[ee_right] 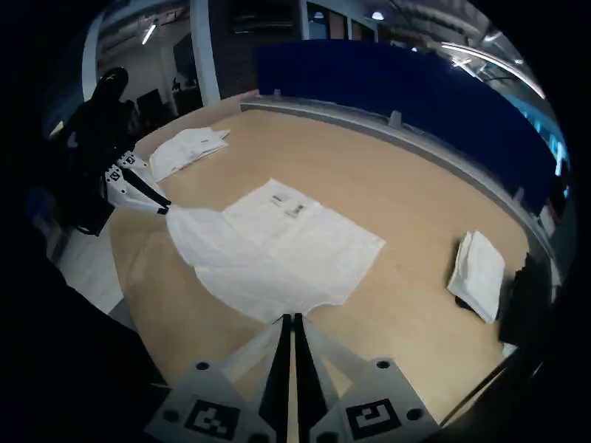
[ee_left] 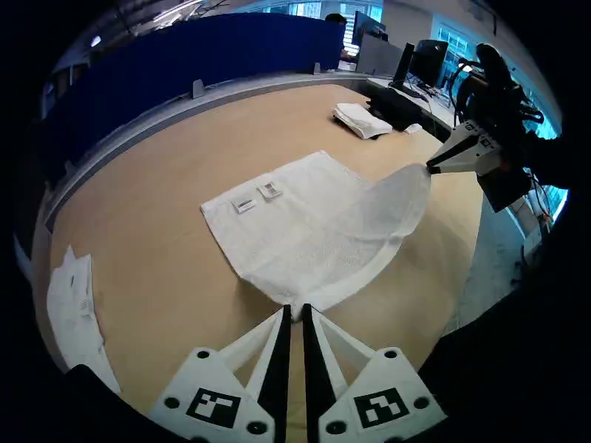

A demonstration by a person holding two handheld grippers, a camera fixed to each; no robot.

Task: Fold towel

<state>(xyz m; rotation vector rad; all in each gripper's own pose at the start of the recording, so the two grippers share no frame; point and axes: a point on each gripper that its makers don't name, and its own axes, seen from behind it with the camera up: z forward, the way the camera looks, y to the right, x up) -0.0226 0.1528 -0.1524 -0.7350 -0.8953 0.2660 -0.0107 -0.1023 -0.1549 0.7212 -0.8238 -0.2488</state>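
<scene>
**1. Towel** (ee_left: 310, 221): white, mid-table on the wooden table (ee_left: 148, 221). The far half lies flat and the near edge is lifted off the surface. There are two small tags (ee_left: 256, 198) on the flat part, toward the partition side.

**2. My L claw** (ee_left: 296, 308): fingers pressed together w/ only a thin slit between them, pinching one near corner of the towel at the tips. The corner is raised slightly above the table.

**3. My R claw** (ee_left: 431, 168): in the left gripper view it sits at far right, tips closed on the other near corner and held higher. The cloth sweeps up to it in a broad curve. In the right gripper view its own fingers sit tight together w/ the towel edge at the tips. The dark shape of the person is behind it.

**4. Surroundings:**
- Folded towel (ee_left: 362, 119) at the far end of the table, well apart from the work piece.
- Loose towel (ee_left: 74, 310) spread near the table edge on the opp. side, also well apart.
- Blue partition (ee_left: 185, 59) runs along the far table edge.
- Monitors (ee_left: 425, 63) stand beyond the folded towel.
- Dark item (ee_right: 524, 295) just beside the folded towel in the right gripper view; can't tell what it is.

**5. In the way:** the raised flap hangs between my two claws and arches over part of the flat half.
</scene>
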